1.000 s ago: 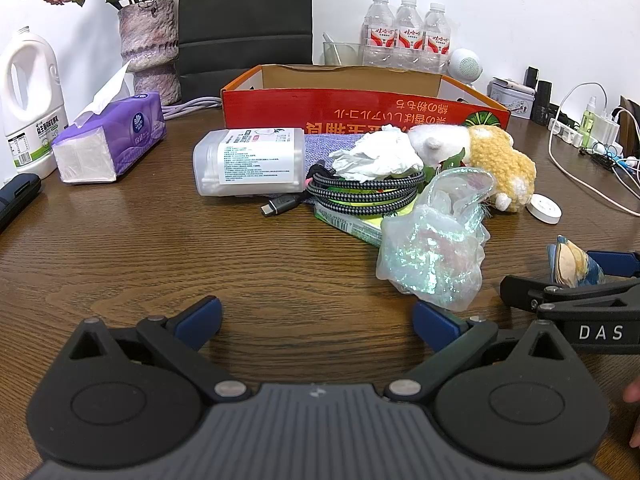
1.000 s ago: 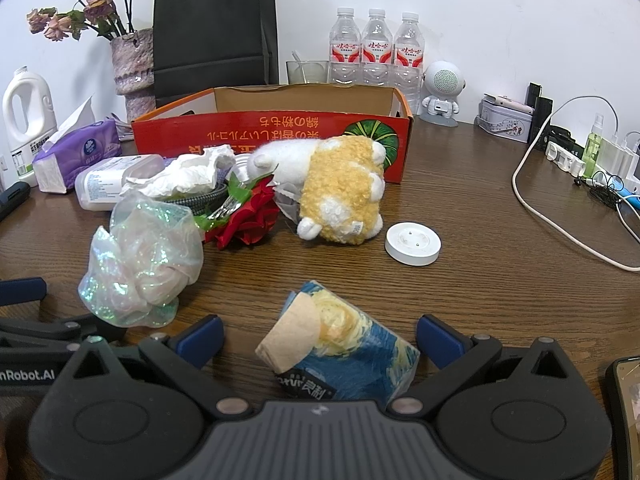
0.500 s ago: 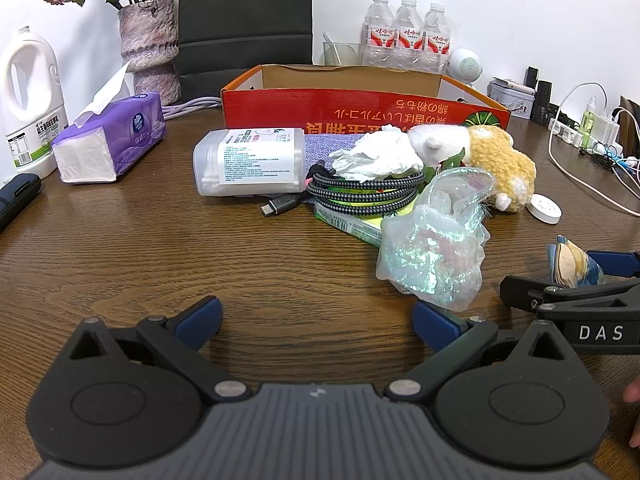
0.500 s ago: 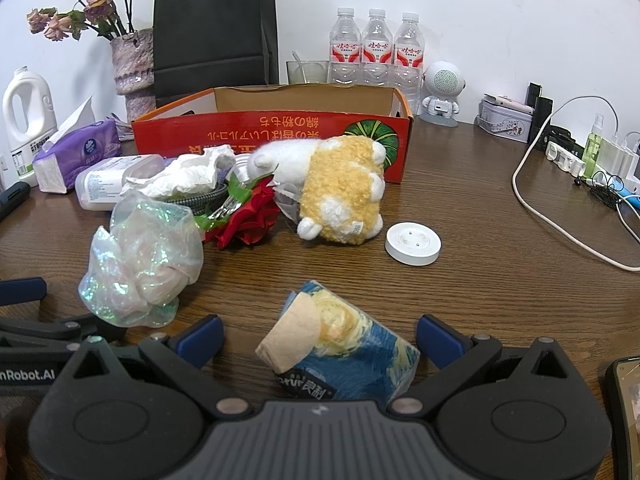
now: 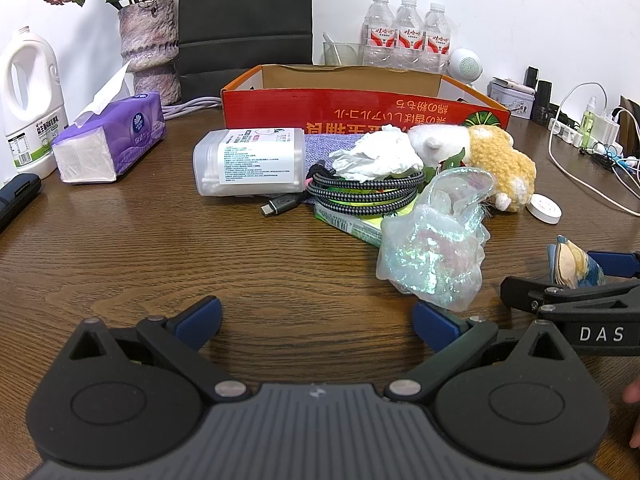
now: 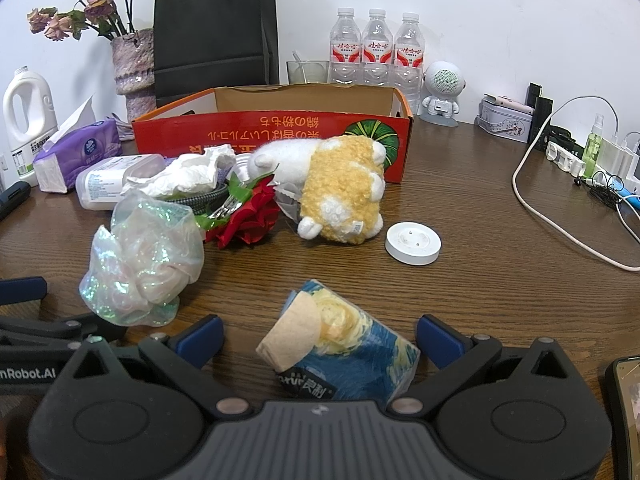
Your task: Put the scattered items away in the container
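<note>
A red cardboard box (image 5: 360, 106) (image 6: 272, 130) stands at the back of the wooden table. In front of it lies a heap: a clear plastic canister (image 5: 248, 166), a coiled braided cable (image 5: 364, 192), crumpled white paper (image 5: 376, 158), a yellow and white plush toy (image 6: 340, 192), a red fabric rose (image 6: 248, 220) and an iridescent plastic bag (image 5: 434, 252) (image 6: 144, 260). My left gripper (image 5: 316, 320) is open over bare wood. My right gripper (image 6: 320, 334) is open, its fingers either side of a blue and yellow tissue pack (image 6: 344, 354) without touching it.
A white round disc (image 6: 413, 243) lies right of the plush toy. A purple tissue box (image 5: 110, 144), a white jug (image 5: 30, 100) and a vase (image 5: 150, 48) stand at the left. Water bottles (image 6: 376, 52), a white cable (image 6: 560, 224) and chargers occupy the back right. A phone (image 6: 626, 412) lies at the right edge.
</note>
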A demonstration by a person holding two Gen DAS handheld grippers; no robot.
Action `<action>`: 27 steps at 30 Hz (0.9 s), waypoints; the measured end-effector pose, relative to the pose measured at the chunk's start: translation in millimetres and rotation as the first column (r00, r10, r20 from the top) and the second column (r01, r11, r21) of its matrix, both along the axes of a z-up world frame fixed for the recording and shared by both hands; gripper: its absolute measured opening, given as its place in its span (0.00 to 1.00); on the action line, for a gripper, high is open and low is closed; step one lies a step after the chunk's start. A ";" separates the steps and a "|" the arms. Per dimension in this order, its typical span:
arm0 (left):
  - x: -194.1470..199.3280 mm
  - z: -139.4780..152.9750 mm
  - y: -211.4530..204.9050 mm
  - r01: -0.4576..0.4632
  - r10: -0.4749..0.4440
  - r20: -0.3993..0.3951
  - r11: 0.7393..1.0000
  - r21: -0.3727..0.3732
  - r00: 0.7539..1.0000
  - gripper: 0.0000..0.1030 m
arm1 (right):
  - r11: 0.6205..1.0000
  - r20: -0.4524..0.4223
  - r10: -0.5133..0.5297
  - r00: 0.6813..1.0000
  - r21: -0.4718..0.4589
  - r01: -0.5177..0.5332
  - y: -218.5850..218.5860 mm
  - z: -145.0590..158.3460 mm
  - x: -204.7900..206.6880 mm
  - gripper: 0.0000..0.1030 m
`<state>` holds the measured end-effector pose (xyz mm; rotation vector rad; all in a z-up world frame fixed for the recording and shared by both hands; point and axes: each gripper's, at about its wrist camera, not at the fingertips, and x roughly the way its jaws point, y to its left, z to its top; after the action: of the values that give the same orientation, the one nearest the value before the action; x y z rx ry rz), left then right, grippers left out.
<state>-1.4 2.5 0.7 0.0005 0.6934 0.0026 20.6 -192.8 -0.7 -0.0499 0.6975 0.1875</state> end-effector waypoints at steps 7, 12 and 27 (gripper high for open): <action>0.0 0.0 -0.1 0.000 0.000 0.000 1.000 0.000 1.000 1.00 | 1.000 0.000 0.000 1.000 0.000 0.000 0.2 0.1 -0.2 1.00; 0.0 0.0 0.0 0.000 0.000 0.000 1.000 0.000 1.000 1.00 | 1.000 0.000 0.000 1.000 0.001 0.000 0.2 0.2 -0.4 1.00; -5.1 1.0 4.6 0.044 -0.043 0.011 0.999 -0.006 0.999 1.00 | 1.000 0.000 0.001 1.000 -0.003 -0.001 0.8 -1.3 1.6 1.00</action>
<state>-6.5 7.1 1.6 0.0094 0.6821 -0.0413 22.2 -192.0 -2.0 -0.0530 0.6980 0.1872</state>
